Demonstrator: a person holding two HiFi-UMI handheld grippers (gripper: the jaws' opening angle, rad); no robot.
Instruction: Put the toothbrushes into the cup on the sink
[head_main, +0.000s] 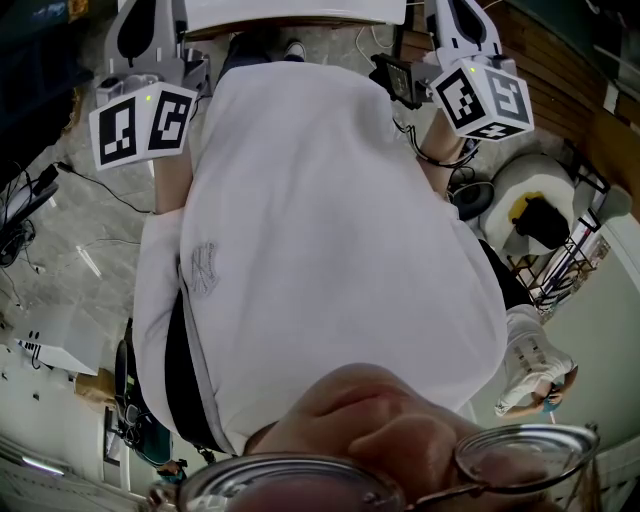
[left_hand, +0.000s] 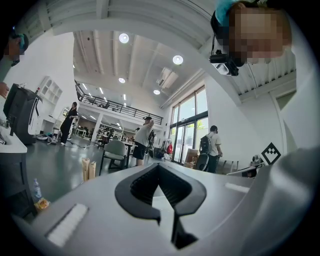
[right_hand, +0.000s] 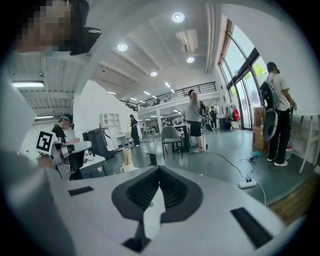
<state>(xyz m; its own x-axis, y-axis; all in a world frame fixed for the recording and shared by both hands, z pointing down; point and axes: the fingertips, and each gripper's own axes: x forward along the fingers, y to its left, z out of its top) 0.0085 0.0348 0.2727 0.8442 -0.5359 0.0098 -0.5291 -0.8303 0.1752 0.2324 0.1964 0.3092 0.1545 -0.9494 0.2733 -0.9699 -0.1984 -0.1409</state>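
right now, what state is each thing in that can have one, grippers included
left gripper, shut, nothing between the jaws
right gripper, shut, nothing between the jaws
ceiling lights, on
grey chair, unoccupied
toothbrushes and cup, not in view

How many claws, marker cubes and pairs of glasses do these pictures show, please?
Claws: 2, left claw and right claw, both shut with nothing between them.
Marker cubes: 2, left cube and right cube.
Pairs of glasses: 1.
Total: 5.
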